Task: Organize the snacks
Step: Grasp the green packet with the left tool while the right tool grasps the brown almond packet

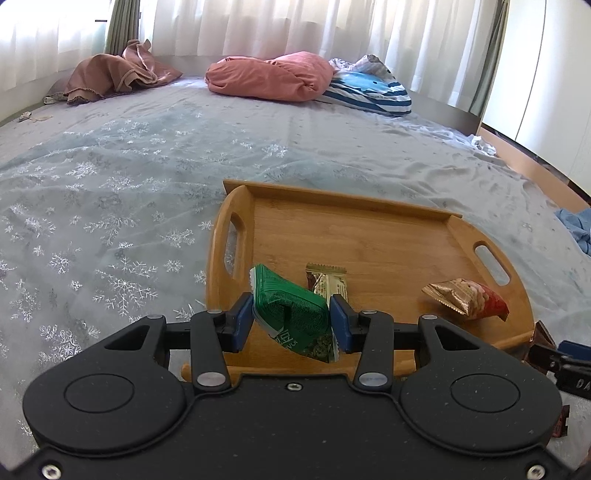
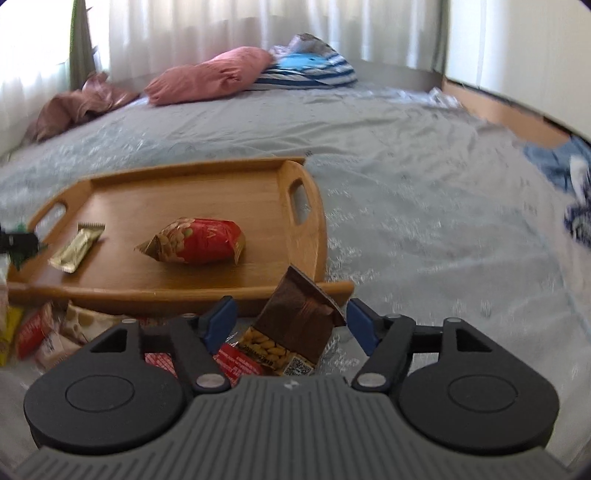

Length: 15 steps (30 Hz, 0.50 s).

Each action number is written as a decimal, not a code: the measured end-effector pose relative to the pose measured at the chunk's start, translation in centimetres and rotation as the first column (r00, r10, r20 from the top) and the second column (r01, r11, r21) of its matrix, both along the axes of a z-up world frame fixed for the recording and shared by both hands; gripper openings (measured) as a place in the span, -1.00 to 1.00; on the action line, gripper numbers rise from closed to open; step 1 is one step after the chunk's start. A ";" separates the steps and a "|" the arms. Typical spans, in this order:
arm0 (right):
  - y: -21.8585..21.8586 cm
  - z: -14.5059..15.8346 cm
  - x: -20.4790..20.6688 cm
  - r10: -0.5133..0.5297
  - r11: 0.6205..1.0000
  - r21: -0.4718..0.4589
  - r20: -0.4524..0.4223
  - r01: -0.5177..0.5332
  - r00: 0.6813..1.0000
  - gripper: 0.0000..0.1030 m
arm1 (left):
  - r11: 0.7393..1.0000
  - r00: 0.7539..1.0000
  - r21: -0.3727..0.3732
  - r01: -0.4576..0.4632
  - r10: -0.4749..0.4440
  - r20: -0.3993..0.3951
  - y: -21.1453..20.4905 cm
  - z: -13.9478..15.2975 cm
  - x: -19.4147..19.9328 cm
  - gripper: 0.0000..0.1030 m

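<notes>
Between the blue pads of the left tongs [image 1: 291, 323] sits a green snack packet [image 1: 291, 314], pinched from both sides and hanging over the near edge of the wooden tray [image 1: 369, 236]. Just beyond those pads a pale gold bar wrapper [image 1: 328, 282] lies flat on the tray floor, and off to their right a red-and-gold peanut bag [image 1: 467, 297] rests near the tray's right handle slot.

The right tongs [image 2: 290, 323] stand wide apart, with a brown almond packet [image 2: 295, 325] leaning upright in the gap. Its torn top corner comes close to the right pad, but whether they touch cannot be told, and the left pad is clear of it, so nothing is clamped. Under and to the left of these tongs, more loose snack packets [image 2: 40, 332] in red, yellow and white lie heaped on the bed against the tray's near wall.

Ahead of both tongs the tray sits on a grey bedspread [image 1: 129, 184] patterned with silver snowflakes. Far beyond it, by the white curtains [image 1: 258, 26], lie a pink pillow [image 1: 269, 75], a blue striped cushion [image 1: 369, 90] and a crumpled brown cloth [image 1: 110, 75].
</notes>
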State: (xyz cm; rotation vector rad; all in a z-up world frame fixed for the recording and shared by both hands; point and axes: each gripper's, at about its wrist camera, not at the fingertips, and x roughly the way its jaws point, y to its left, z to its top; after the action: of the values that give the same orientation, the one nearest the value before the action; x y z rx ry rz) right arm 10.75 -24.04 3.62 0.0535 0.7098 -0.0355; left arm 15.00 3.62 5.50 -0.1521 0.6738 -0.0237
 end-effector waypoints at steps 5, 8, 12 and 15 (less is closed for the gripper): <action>-1.5 0.4 0.1 -0.068 0.992 0.106 -0.050 0.073 0.996 0.63 | 1.000 1.000 -0.004 0.006 -0.006 -0.003 -0.2 -0.1 -0.1 -0.18; -2.2 0.6 0.6 -0.105 0.979 0.166 -0.104 0.121 0.989 0.66 | 1.000 1.000 -0.010 0.008 -0.008 -0.004 -0.2 -0.1 0.0 -0.18; -2.5 0.3 1.8 -0.134 0.967 0.197 -0.153 0.163 0.979 0.62 | 1.000 1.000 -0.010 0.014 -0.014 -0.008 -0.5 -0.2 0.2 -0.18; -2.0 -0.1 2.8 -0.135 0.968 0.182 -0.194 0.171 0.972 0.34 | 1.000 1.000 -0.013 0.014 -0.014 -0.009 -0.5 -0.2 0.3 -0.18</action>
State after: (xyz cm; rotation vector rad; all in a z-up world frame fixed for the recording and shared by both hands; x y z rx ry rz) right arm 13.60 -26.08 3.54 0.2994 0.8882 -0.1200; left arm 15.34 3.17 5.33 -0.1601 0.6840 -0.0413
